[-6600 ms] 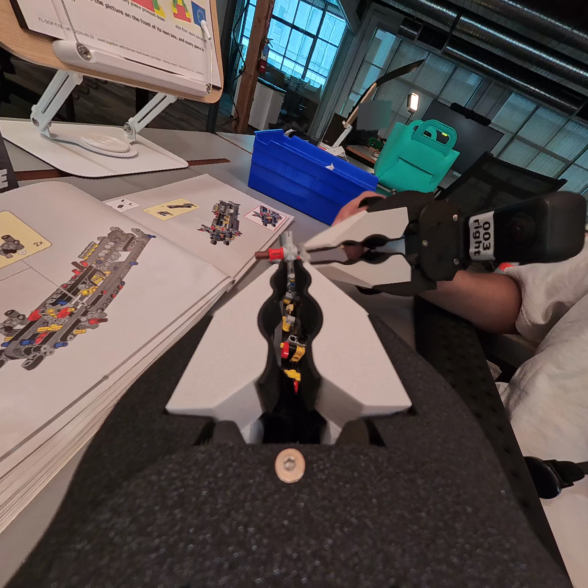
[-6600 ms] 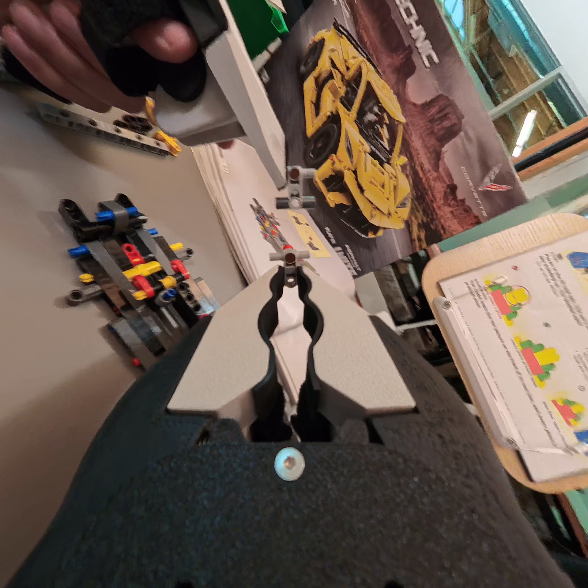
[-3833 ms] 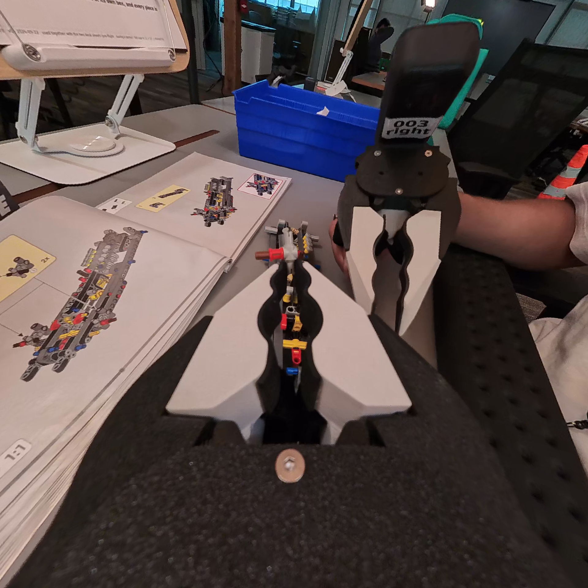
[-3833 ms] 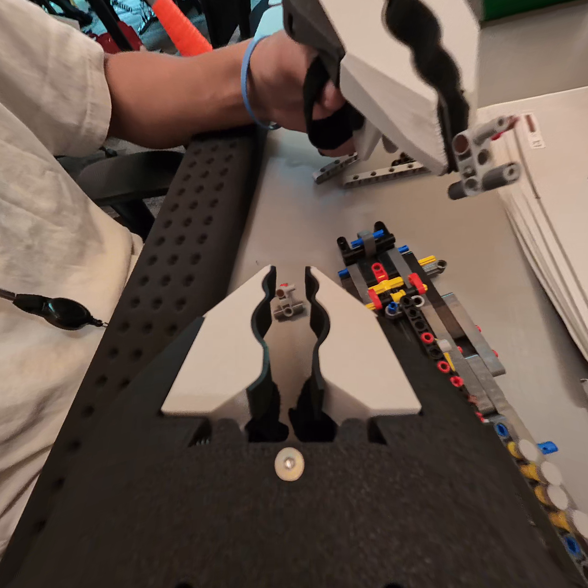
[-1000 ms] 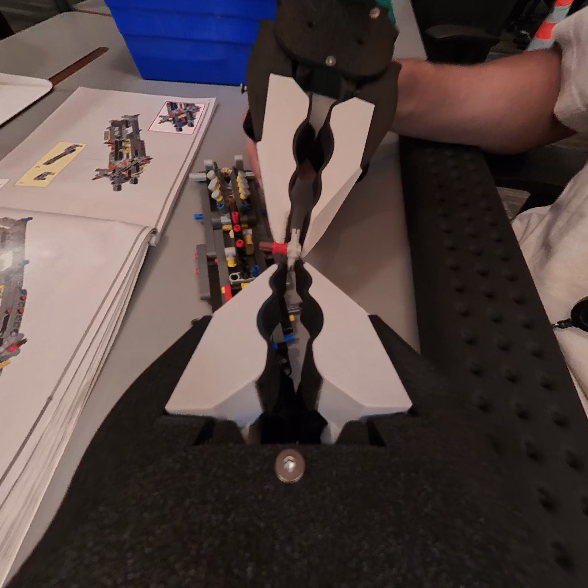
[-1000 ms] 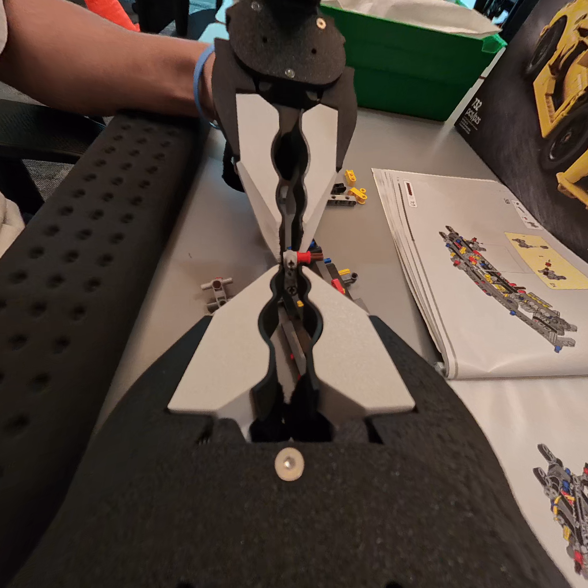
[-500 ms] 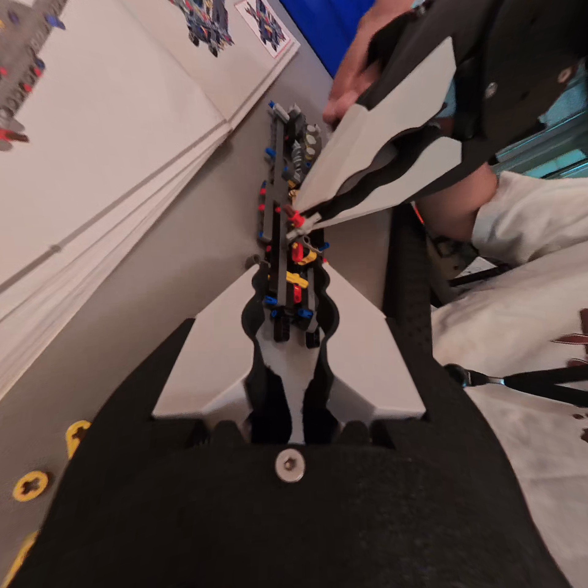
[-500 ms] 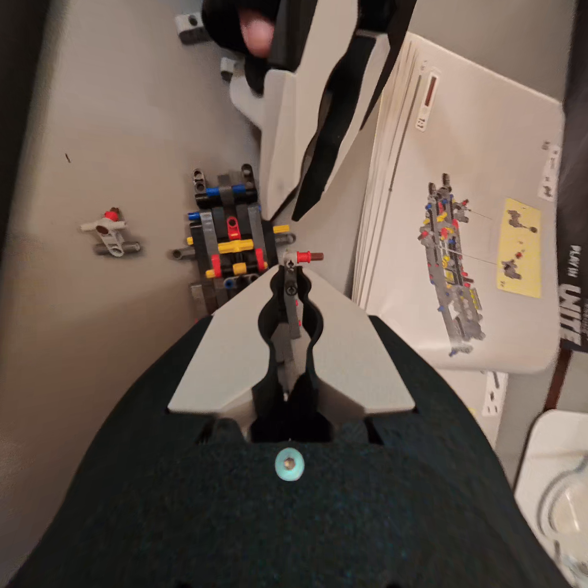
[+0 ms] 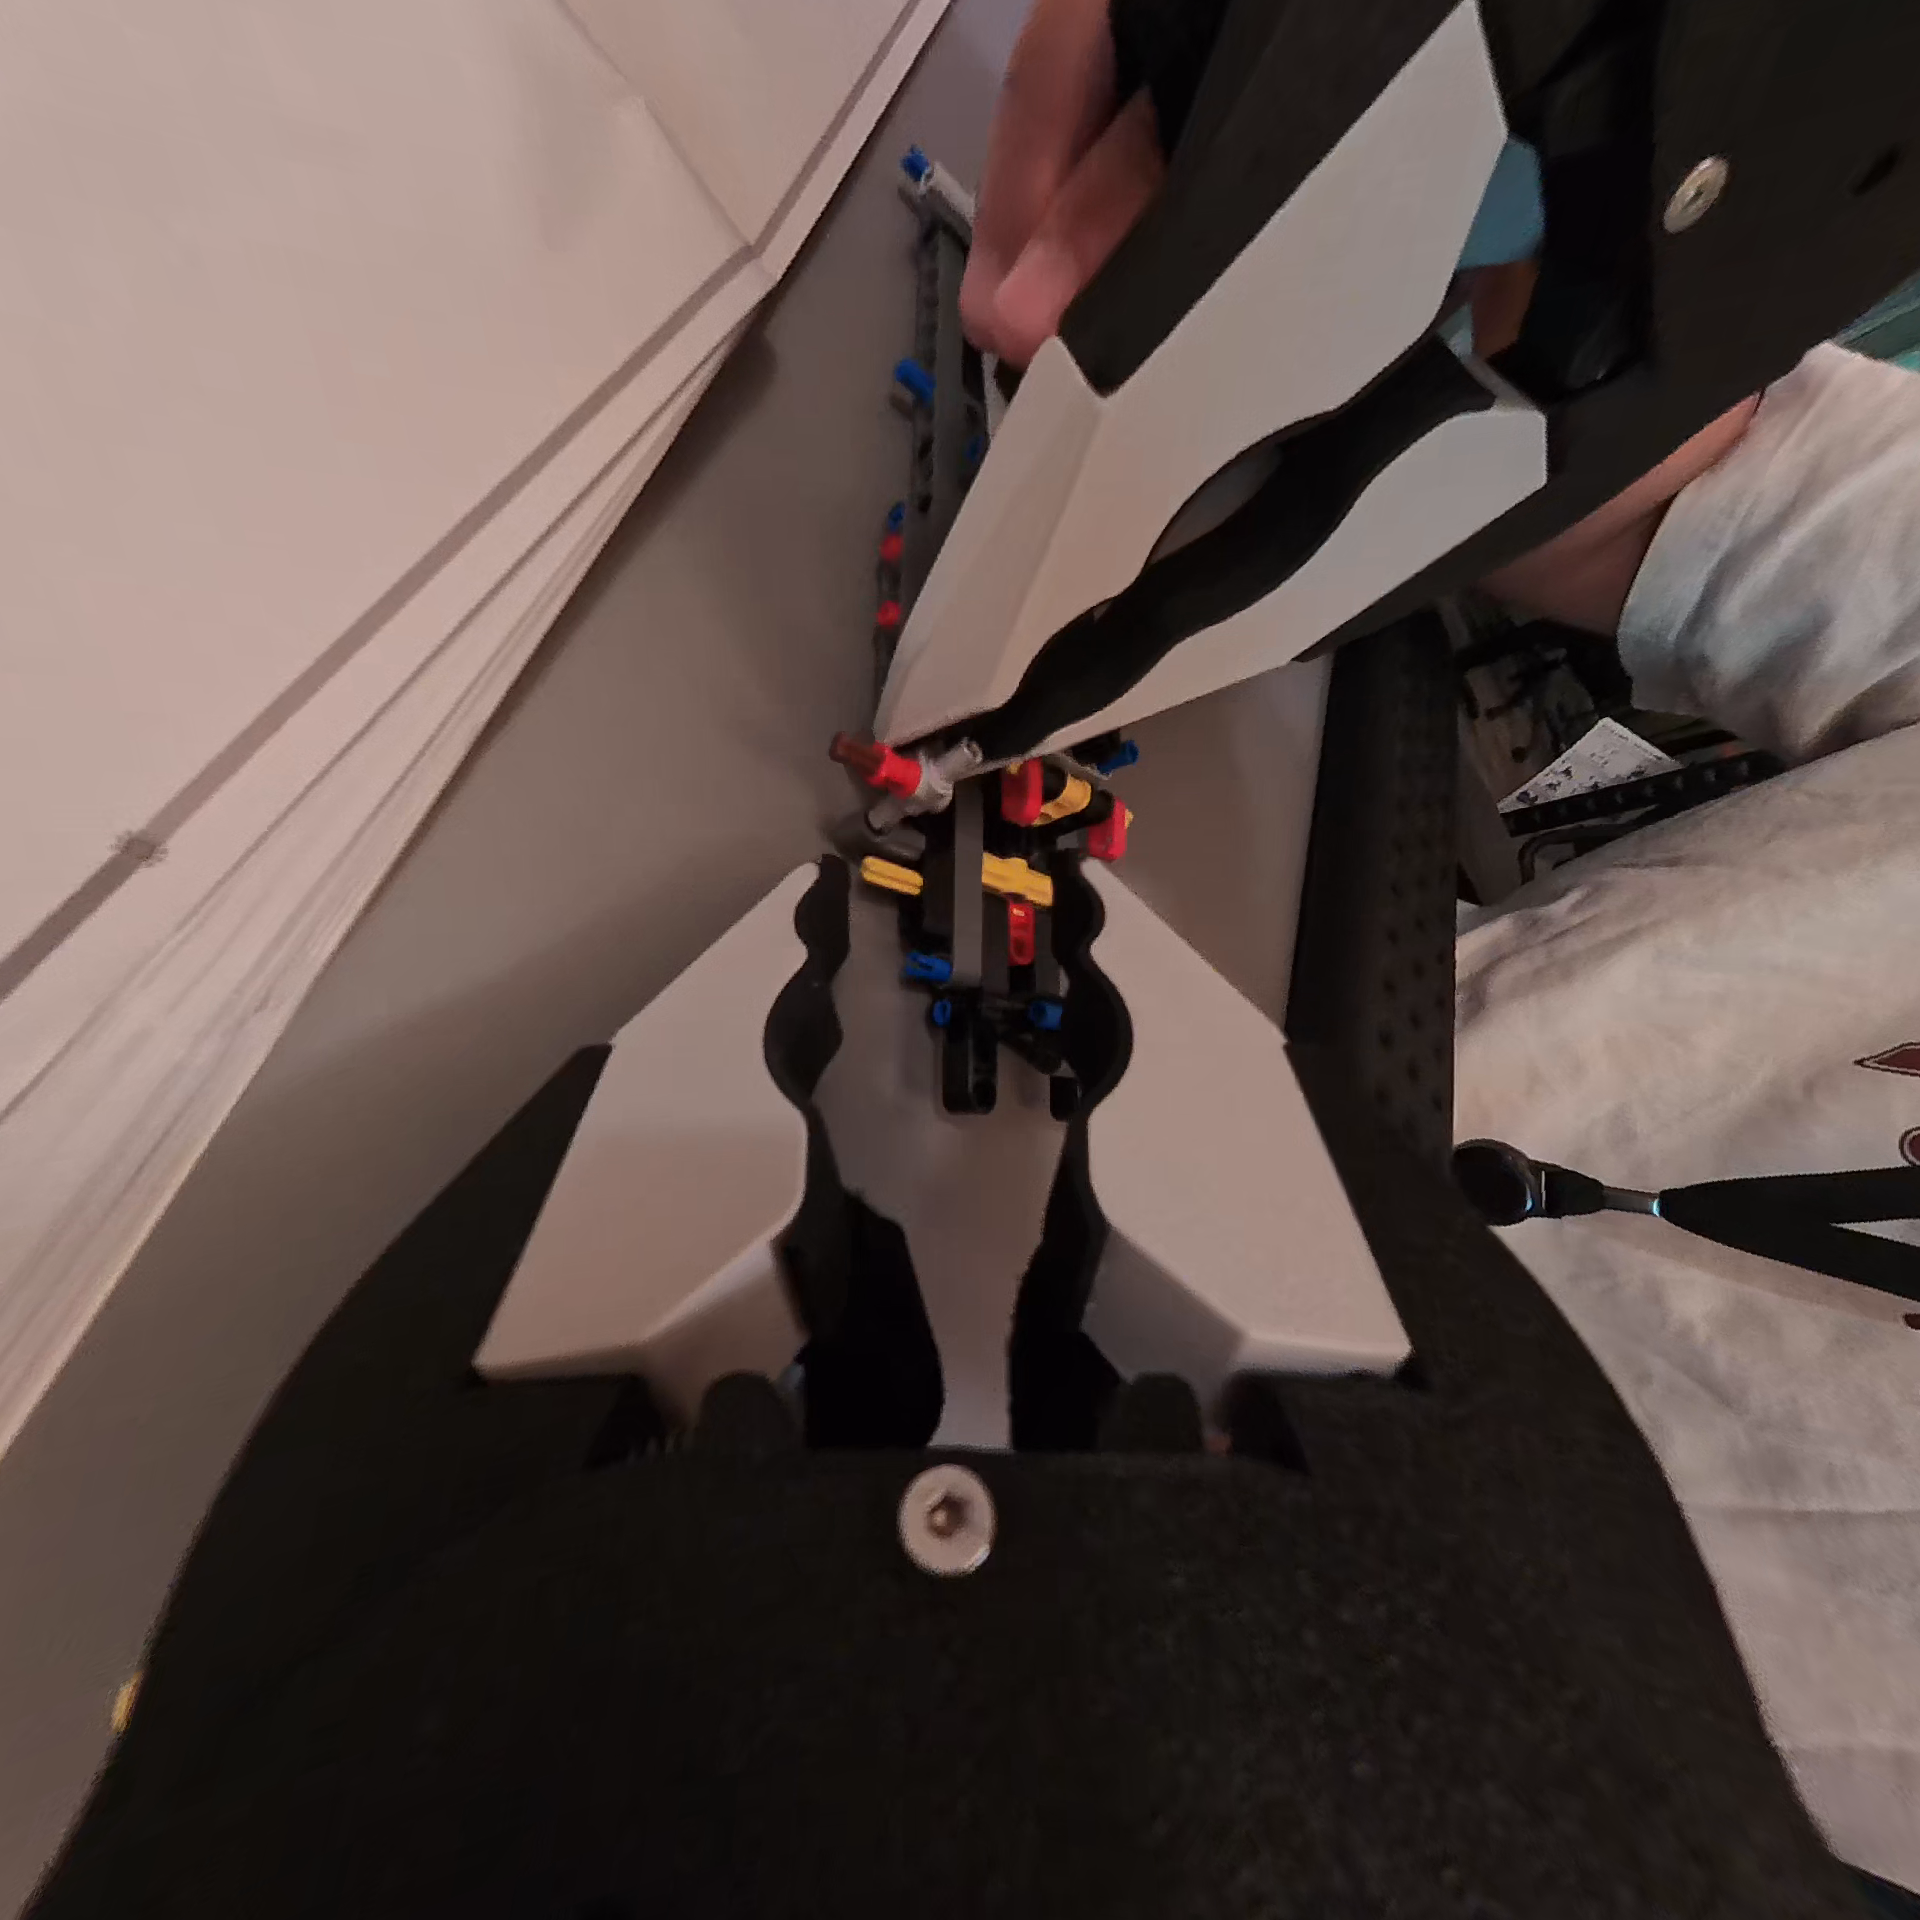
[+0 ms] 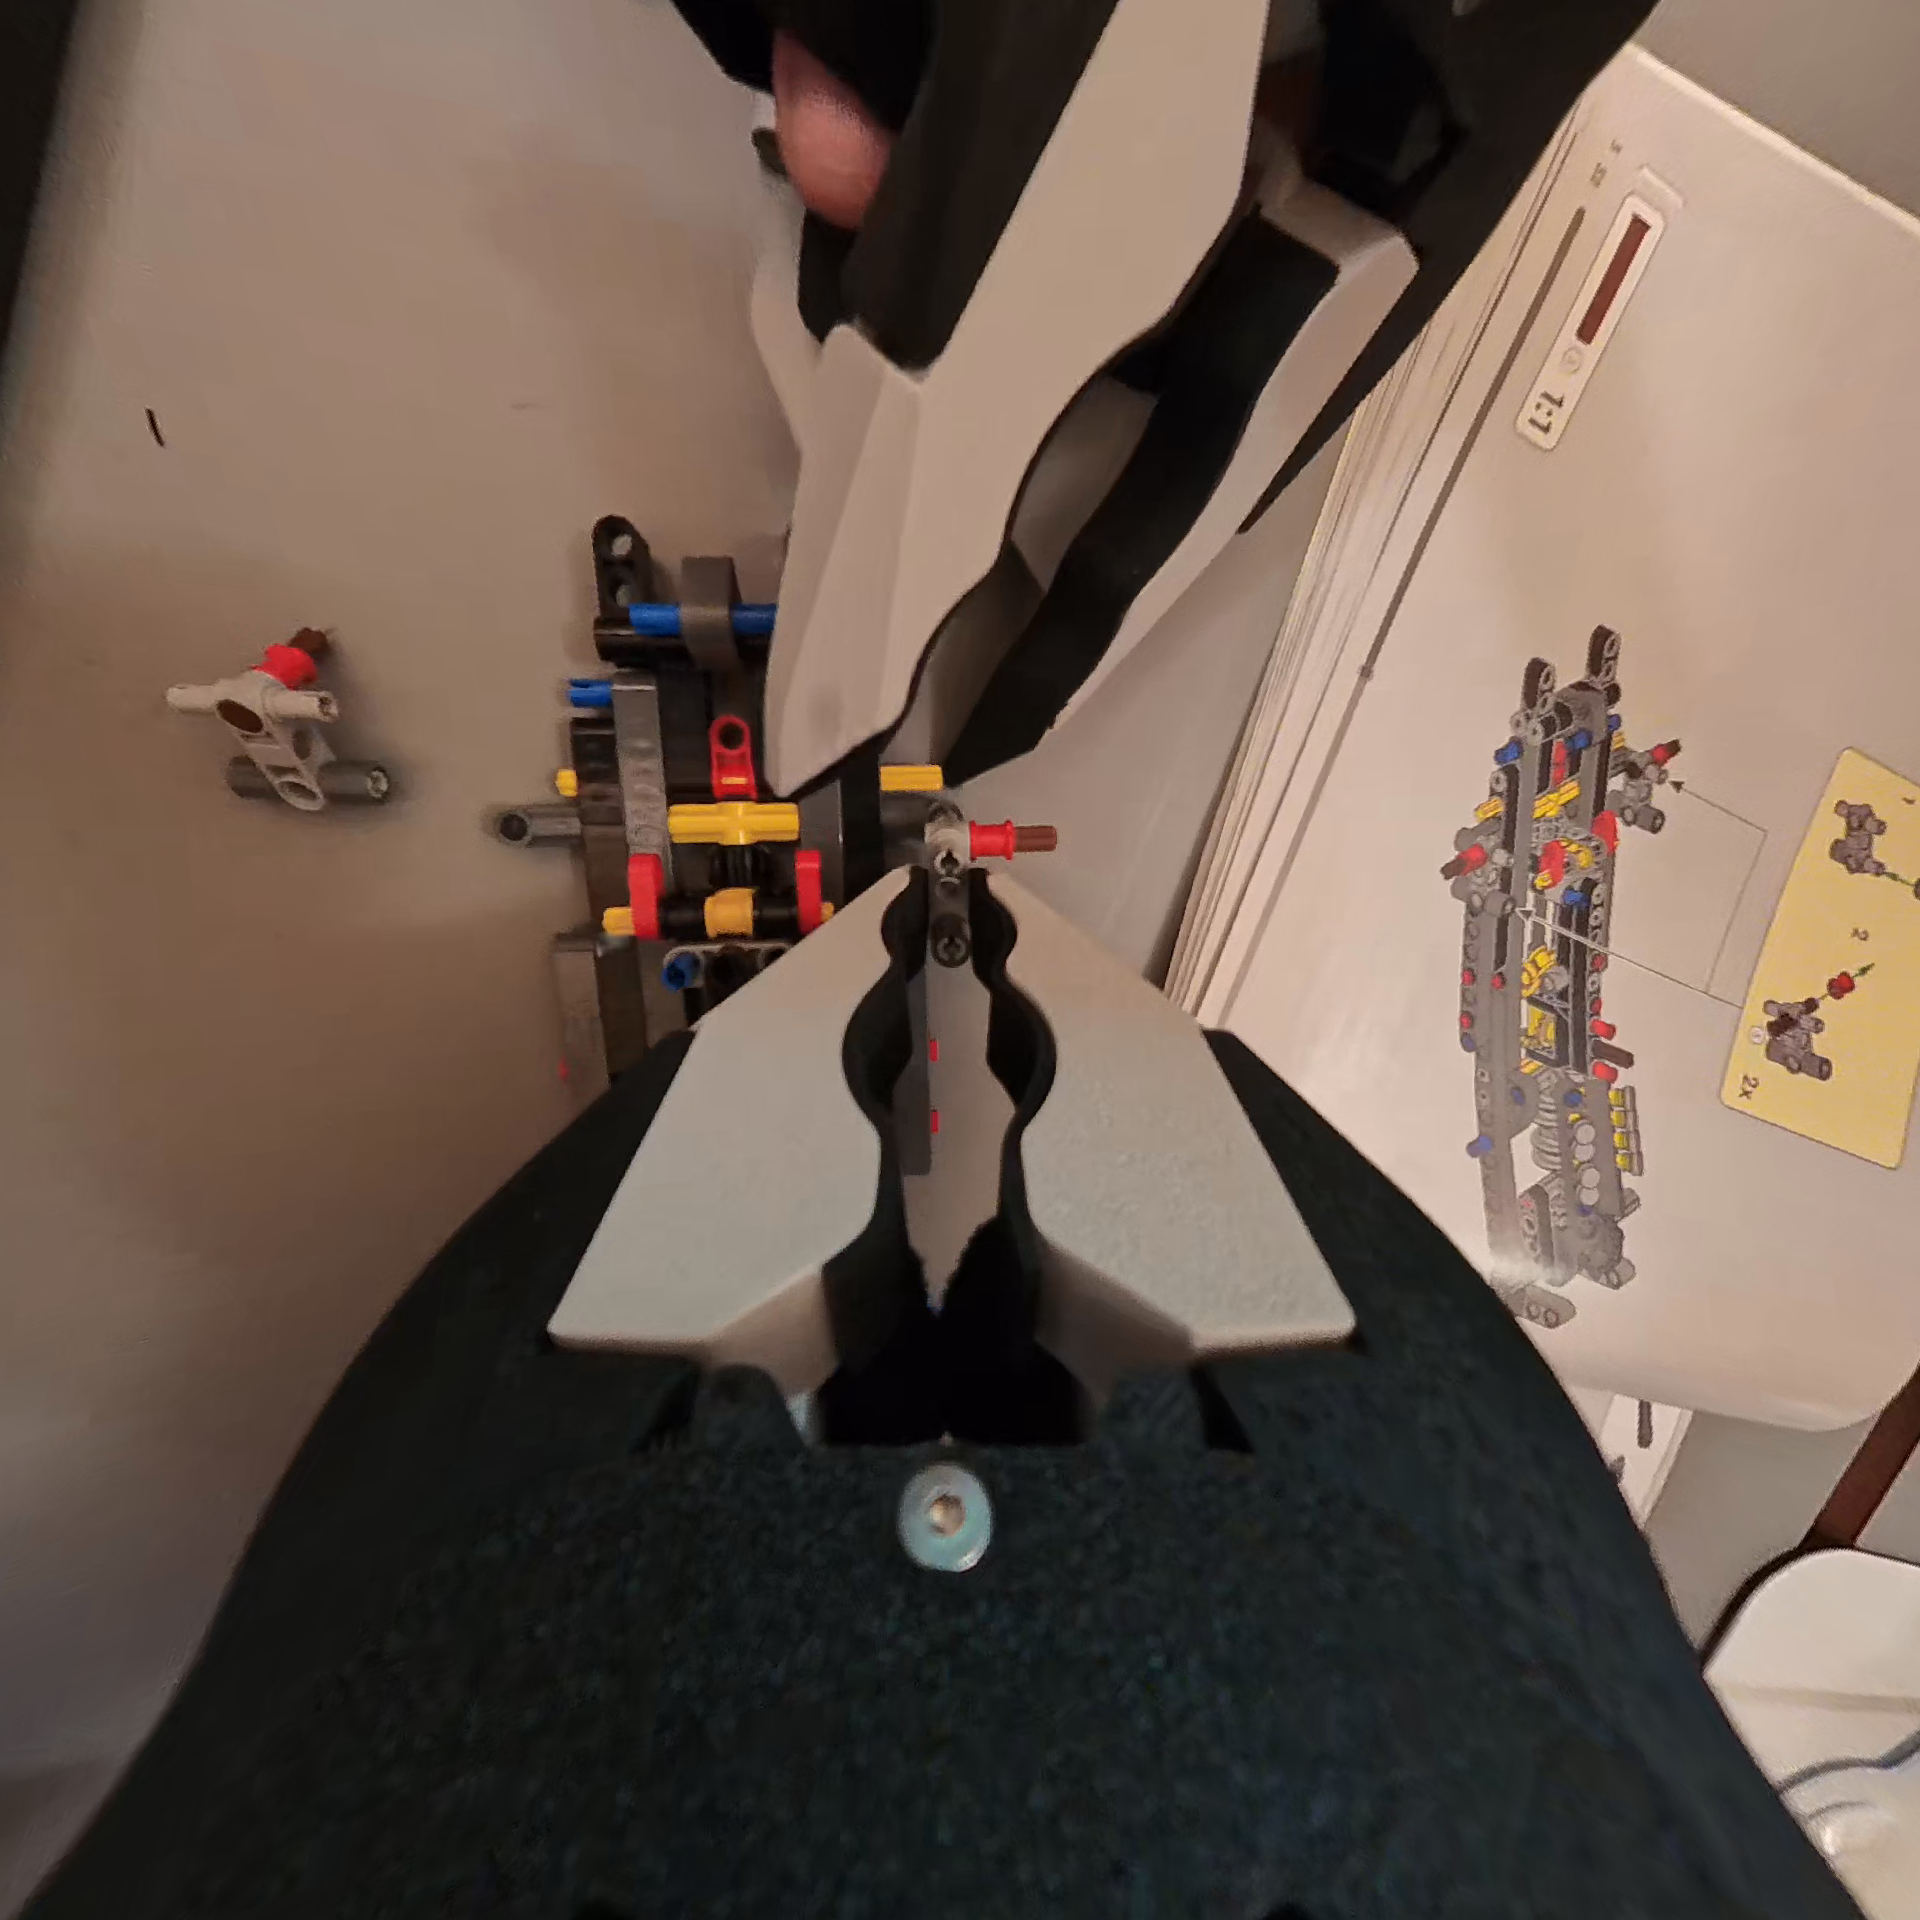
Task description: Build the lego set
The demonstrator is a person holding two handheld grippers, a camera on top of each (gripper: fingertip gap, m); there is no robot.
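Connector piece [image 10: 971,847] pinched in right gripper [image 10: 948,883] jaws; left gripper [image 9: 956,883] jaws spread over chassis [image 9: 982,935].

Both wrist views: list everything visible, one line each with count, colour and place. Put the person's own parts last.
Lego chassis: one, black and grey with yellow, red, blue pins, on the table centre.
Small connector assembly: one, grey with red and brown axle, in the right gripper.
Spare connector assembly: one, grey with red and brown, on the table apart from the chassis.
Instruction booklet: one, white, open beside the chassis.
Table: one, grey.
Left gripper: open, over the chassis end.
Right gripper: shut on the small connector assembly.
Fingers: by the right gripper's handle.
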